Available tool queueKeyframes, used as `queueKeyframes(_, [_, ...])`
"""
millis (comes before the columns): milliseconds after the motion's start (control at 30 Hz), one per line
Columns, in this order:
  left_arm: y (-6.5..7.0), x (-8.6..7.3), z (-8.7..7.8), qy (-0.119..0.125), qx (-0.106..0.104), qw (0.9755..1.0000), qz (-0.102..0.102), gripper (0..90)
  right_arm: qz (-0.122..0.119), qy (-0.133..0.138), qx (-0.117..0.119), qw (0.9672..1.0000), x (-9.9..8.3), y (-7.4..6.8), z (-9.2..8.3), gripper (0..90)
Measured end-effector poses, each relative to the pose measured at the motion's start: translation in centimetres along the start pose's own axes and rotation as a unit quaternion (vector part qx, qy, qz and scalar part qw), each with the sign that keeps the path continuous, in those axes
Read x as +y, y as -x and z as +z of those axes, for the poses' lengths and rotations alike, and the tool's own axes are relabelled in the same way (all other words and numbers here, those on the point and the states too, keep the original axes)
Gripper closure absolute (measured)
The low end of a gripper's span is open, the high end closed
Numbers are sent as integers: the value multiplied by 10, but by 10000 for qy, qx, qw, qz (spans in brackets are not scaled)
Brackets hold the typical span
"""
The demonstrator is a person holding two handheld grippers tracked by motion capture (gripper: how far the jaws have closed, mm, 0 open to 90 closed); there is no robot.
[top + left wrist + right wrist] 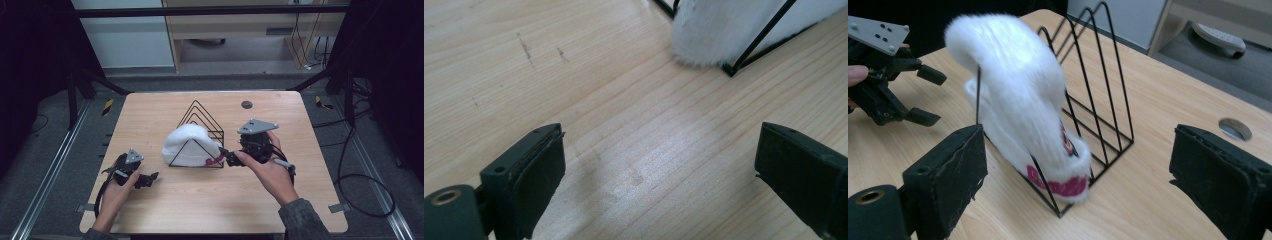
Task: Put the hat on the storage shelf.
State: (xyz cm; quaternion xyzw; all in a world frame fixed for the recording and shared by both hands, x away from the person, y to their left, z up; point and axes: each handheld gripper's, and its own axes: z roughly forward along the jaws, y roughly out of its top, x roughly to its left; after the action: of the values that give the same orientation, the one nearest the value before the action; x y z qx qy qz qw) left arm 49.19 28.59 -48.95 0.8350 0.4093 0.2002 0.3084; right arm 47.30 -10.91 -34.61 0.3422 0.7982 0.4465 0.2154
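A black wire rack (202, 125) of triangular dividers stands mid-table. A white fluffy item (185, 142) with a pink-marked band (1060, 185) is wedged in its front slot and bulges out over the first wire. My right gripper (223, 154) is open just right of the rack's front corner, and in the right gripper view its jaws (1078, 155) stand wide apart with the fluffy item (1013, 90) and rack (1098, 100) ahead. My left gripper (150, 179) lies low on the table, left of the rack, open (659, 150) over bare wood. The fluffy item's edge (719, 35) is beyond it.
A round cable hole (246, 104) sits in the tabletop behind the rack. Bare wood (210, 200) lies in front of both grippers. Cables (365, 190) trail on the floor right of the table. My left gripper (923, 95) also shows far left in the right gripper view.
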Motion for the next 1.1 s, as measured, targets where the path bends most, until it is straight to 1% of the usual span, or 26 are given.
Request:
queueKeyframes(67, [1,-1,2,8,16,10000,-16,55,103,-37,-42,9999,-8,5,-5,100])
queueKeyframes(100, [1,-2,2,-3,22,10000,-6,54,116,-57,-61,9999,-11,6,-6,109])
queueKeyframes(167, [1,-4,5,-6,40,10000,-52,53,108,-98,-150,9998,-17,10,-9,121])
queueKeyframes(200, [0,-6,6,-46,36,10000,-30,53,105,-108,-190,9997,-20,12,-11,123])
queueKeyframes(267, [-2,-9,9,25,-51,9999,-161,41,110,-105,-267,9995,-26,15,-15,124])
queueKeyframes(300, [-3,-11,10,71,-132,9996,-244,38,114,-93,-289,9995,-28,17,-16,123])
queueKeyframes(333, [-4,-12,11,98,-158,9995,-259,32,152,-107,-329,9993,-31,18,-18,123])
queueKeyframes(433, [-5,-14,11,142,-162,9994,-254,20,230,-185,-400,9988,-42,22,-20,119])
queueKeyframes(500, [-5,-14,13,190,-187,9994,-225,0,225,-204,-443,9986,-48,25,-22,118])
queueKeyframes(567, [-6,-14,13,190,-205,9994,-202,0,317,-250,-458,9981,-56,27,-24,120])
queueKeyframes(633, [-6,-14,13,192,-213,9994,-194,0,315,-273,-459,9981,-65,30,-25,120])
queueKeyframes(767, [-6,-14,13,191,-213,9994,-192,0,434,-370,-494,9972,-82,34,-27,122])
queueKeyframes(833, [-6,-14,13,204,-220,9993,-224,0,448,-403,-520,9968,-88,35,-28,123])
queueKeyframes(967, [-6,-14,13,197,-225,9993,-217,0,520,-480,-551,9960,-102,37,-29,125])
queueKeyframes(1033, [-6,-14,13,194,-226,9993,-209,0,494,-511,-574,9958,-108,39,-28,126])
queueKeyframes(1100, [-6,-14,13,194,-224,9993,-210,0,552,-542,-582,9953,-115,40,-27,128])
